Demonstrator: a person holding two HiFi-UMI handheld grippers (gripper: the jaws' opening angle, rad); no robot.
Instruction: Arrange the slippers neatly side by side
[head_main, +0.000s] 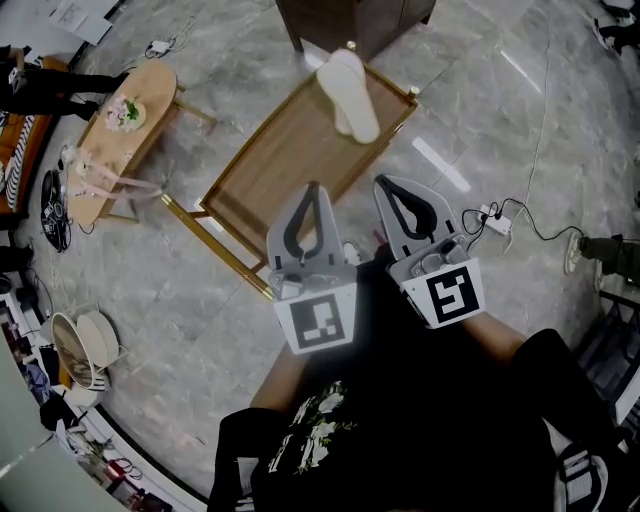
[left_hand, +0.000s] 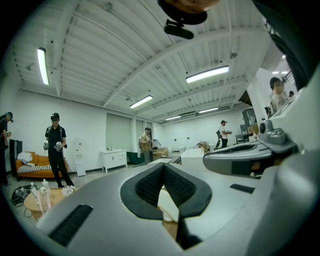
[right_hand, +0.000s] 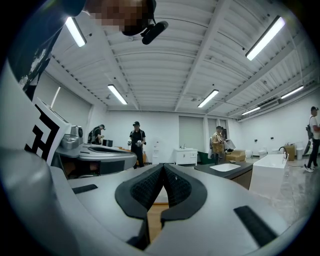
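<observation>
Both slippers (head_main: 350, 92) lie together at the far end of the wooden worktop (head_main: 265, 175), in the upper middle of the head view. Their long axis runs from upper left to lower right, and they look overlapped rather than squarely paired. The left gripper (head_main: 314, 190) and right gripper (head_main: 384, 186) hover low over the near edge, well apart from the slippers. Both have their fingers clenched on nothing. The right seems slightly nearer. No brand or readable writing shows, only the square markers.
</observation>
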